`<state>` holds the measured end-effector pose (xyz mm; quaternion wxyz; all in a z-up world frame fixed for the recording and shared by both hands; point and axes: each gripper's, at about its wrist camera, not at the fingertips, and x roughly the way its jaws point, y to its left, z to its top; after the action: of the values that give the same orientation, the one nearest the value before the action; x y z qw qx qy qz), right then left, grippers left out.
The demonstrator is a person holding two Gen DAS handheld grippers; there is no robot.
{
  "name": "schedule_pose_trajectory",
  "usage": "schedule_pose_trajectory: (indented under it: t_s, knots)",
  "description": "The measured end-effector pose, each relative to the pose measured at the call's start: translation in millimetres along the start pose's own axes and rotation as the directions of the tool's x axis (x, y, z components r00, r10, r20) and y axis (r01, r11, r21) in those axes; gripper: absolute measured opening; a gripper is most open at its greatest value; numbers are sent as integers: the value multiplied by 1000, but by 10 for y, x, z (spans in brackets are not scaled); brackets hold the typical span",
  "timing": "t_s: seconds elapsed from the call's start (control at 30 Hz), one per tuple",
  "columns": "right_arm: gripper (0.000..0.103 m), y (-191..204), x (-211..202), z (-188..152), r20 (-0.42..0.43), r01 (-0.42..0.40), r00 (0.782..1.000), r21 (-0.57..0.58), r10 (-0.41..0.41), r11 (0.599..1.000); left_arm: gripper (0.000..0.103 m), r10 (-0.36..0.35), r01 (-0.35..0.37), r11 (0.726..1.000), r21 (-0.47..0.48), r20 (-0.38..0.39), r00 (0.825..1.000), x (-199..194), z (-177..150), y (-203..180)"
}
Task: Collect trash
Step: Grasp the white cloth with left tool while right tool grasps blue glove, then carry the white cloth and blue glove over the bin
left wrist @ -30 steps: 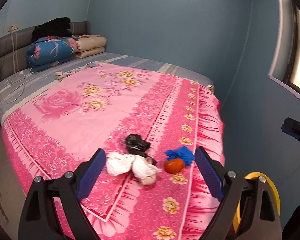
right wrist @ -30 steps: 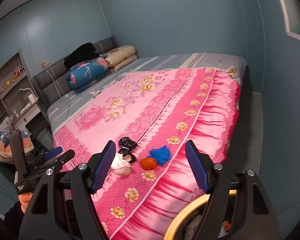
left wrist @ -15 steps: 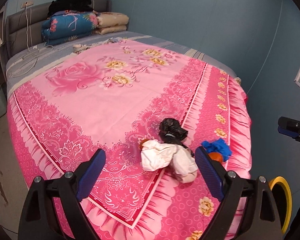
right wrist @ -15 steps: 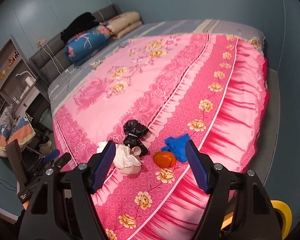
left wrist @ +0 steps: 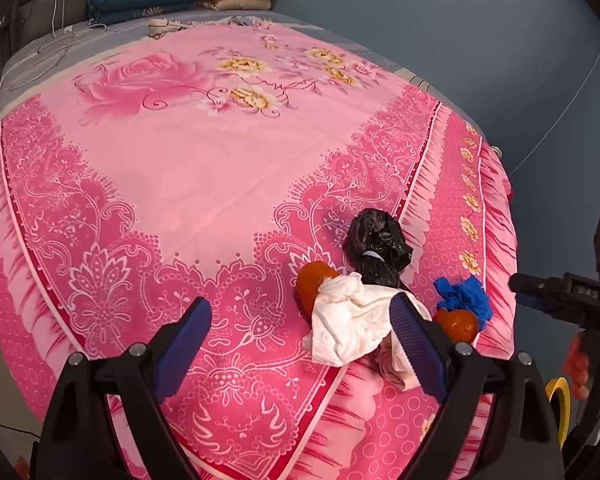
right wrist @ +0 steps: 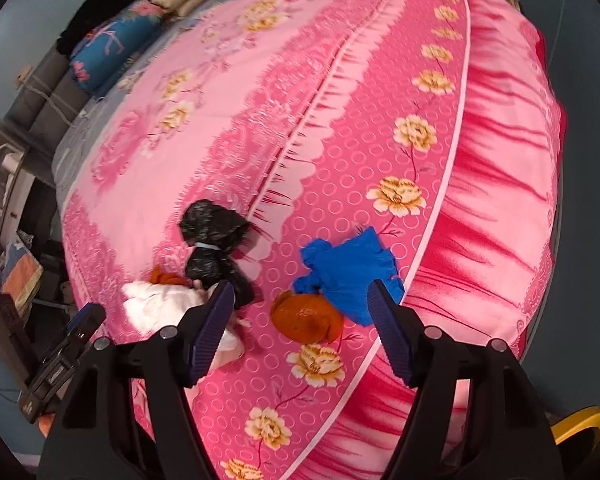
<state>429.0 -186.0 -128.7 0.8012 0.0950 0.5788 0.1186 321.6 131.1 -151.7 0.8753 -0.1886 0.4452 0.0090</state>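
Nothing picked up yet: white crumpled paper (left wrist: 350,330), black plastic bag (left wrist: 376,246), blue wad (right wrist: 348,272) and two orange peels (right wrist: 306,316) all lying close together on the near right part of the pink bed (left wrist: 204,168). Left tool (left wrist: 300,332) and right tool (right wrist: 302,320) both wide open, holding nothing, just above the pile. All the grabbing and dropping into the yellow-rimmed bin (right wrist: 580,420) by the bed left to do.

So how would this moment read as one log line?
phase: approach | left gripper: open | right gripper: open, over orange peel | trash on bedspread
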Motion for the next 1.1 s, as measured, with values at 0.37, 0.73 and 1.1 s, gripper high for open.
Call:
schedule_pose_trajectory:
  t_s: [0.37,0.73,1.1]
  knots:
    - [63,-102,463,60,-71,109,991,-11,-110,994,86,-8,10,999,34,-41,999,299,19,-112]
    - [50,-105,708,41,-114,174,977,-64,-181,983,24,-16,20,997,80,-51,999,427,-63,-291]
    - [18,-105,712,22,-102,182,976,-83,-190,980,6,-43,45,997,55,-28,999,205,-109,-230]
